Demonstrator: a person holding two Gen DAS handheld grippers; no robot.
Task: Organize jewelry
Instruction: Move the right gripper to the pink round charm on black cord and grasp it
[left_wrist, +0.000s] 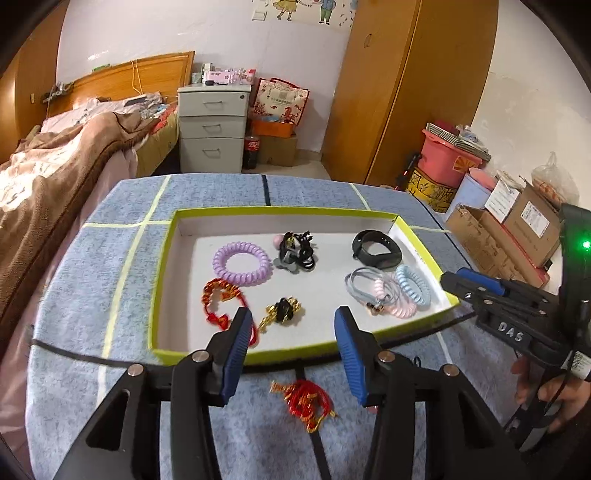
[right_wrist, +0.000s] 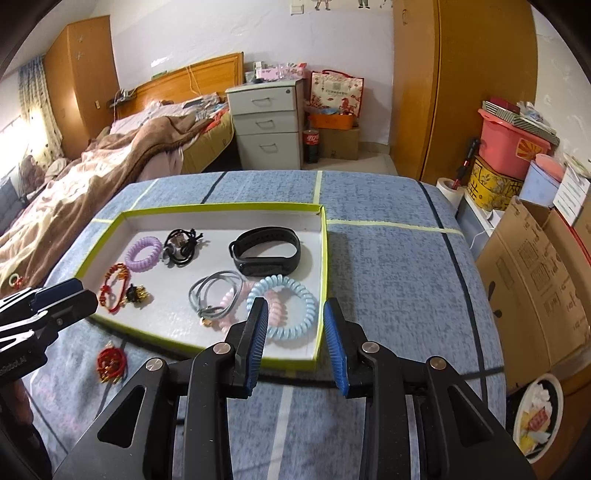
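The left tongs (left_wrist: 291, 332) are spread apart and hold nothing. A red and gold bracelet (left_wrist: 304, 402) lies on the tabletop (left_wrist: 74, 295) just below them. The right tongs (right_wrist: 293, 321) are apart too, above the tray (right_wrist: 325, 258) holding the blue coil band (right_wrist: 291, 306).

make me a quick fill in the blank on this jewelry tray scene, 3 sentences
1. The one piece lying outside the tray, on the blue cloth, is the ____ knotted bracelet.
2. The black wristband lies ____ the tray.
3. The left gripper hovers with its jaws ____ and holds nothing.

Missing words: red; inside; open
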